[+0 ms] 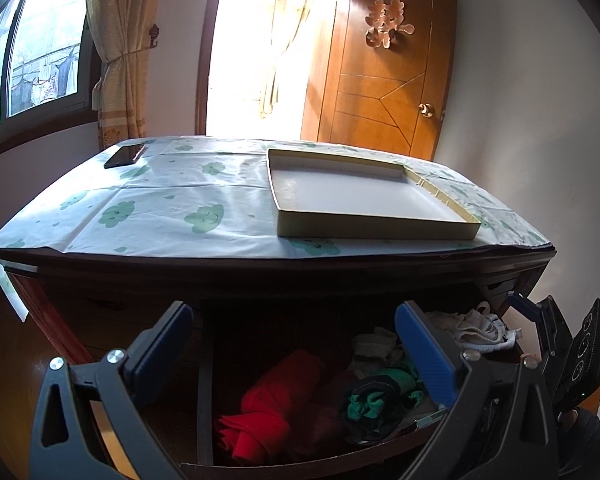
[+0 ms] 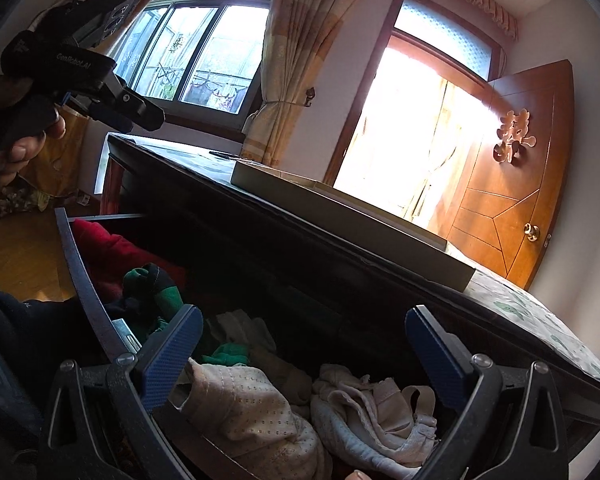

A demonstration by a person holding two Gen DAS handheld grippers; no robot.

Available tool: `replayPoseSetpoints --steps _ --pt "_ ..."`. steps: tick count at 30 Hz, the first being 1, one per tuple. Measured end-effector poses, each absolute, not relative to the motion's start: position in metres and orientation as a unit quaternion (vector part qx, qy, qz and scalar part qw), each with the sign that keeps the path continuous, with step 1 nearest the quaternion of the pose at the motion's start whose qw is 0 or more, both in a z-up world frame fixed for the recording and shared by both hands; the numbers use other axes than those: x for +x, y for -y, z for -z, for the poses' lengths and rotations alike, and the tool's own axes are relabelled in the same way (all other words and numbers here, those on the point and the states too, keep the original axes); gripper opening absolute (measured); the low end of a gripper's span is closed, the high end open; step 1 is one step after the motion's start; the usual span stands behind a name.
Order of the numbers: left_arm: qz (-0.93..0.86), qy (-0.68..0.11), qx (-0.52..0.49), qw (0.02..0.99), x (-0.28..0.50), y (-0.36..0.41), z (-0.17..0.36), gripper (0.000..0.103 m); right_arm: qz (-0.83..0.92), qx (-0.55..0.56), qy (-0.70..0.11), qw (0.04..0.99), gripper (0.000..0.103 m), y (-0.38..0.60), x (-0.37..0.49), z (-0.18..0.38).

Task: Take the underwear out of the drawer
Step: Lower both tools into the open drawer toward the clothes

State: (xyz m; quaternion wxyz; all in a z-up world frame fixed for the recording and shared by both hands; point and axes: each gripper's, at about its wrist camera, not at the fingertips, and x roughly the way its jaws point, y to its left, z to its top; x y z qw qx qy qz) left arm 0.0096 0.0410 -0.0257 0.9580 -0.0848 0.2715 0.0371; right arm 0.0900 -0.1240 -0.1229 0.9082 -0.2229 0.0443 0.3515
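Note:
The dresser drawer (image 1: 300,465) is pulled out and full of folded clothes. In the left wrist view my left gripper (image 1: 296,340) hangs open above a red garment (image 1: 268,408) and a dark-and-green bundle (image 1: 374,400); it holds nothing. White underwear (image 1: 476,330) lies at the drawer's right end, beside my right gripper (image 1: 540,316). In the right wrist view my right gripper (image 2: 304,348) is open just over a beige dotted piece of underwear (image 2: 244,408) and a pale, strapped one (image 2: 368,412), touching neither. A hand (image 2: 20,148) holds the left gripper (image 2: 120,108) higher up at the left.
A shallow empty box lid (image 1: 364,196) and a black phone (image 1: 125,155) lie on the dresser's cloud-print cover (image 1: 172,200). The dresser top overhangs the drawer's back. Behind stand a wooden door (image 1: 388,80), a curtain (image 1: 120,60) and a window. Wooden floor lies to the left.

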Motion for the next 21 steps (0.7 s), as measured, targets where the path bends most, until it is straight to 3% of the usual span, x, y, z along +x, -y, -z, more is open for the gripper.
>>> replayPoseSetpoints --steps 21 --pt "-0.014 -0.313 -0.053 0.948 0.018 -0.031 0.035 0.103 -0.352 -0.237 -0.111 0.899 0.103 0.121 0.085 0.121"
